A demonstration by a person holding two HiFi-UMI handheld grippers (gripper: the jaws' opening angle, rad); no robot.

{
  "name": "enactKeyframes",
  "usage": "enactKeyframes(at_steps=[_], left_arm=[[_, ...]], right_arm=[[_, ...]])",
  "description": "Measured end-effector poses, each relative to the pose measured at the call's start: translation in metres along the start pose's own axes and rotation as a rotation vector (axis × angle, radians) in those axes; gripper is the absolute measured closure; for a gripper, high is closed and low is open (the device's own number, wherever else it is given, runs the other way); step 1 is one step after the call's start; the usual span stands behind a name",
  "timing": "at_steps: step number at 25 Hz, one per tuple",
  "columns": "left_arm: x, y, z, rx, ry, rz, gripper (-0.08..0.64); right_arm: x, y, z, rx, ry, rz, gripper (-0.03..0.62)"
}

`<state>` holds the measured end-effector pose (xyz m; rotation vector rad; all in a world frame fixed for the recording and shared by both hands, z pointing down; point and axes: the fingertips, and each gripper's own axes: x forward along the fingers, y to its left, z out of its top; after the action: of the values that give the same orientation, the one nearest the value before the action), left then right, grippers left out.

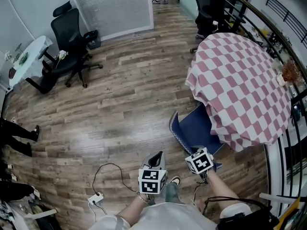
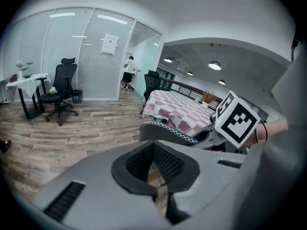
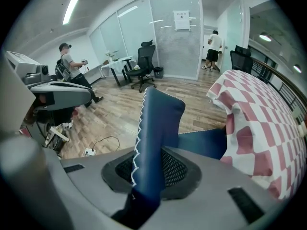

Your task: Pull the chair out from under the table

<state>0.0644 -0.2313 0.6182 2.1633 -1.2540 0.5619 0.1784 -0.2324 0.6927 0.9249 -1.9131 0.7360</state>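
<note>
R hand-held gripper [image 3: 149, 174] nose-down on chair [image 3: 160, 114]

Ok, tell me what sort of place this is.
Most likely an office: a black swivel office chair beside a white desk, and a glass partition with blinds closing off a room.

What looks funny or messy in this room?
A white power strip and its looped black cable lie loose on the wooden floor, where someone could trip. The checked tablecloth also hangs down over the seat of the blue chair.
</note>
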Motion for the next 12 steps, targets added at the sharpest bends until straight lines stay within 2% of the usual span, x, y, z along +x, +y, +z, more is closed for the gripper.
enactKeyframes(at_steps=[12], left_arm=[[-0.019, 0.02, -0.007, -0.013, -0.003, 0.01, 0.557]], right_arm=[[0.002, 0.027, 0.0, 0.001, 0.008, 0.0, 0.495]])
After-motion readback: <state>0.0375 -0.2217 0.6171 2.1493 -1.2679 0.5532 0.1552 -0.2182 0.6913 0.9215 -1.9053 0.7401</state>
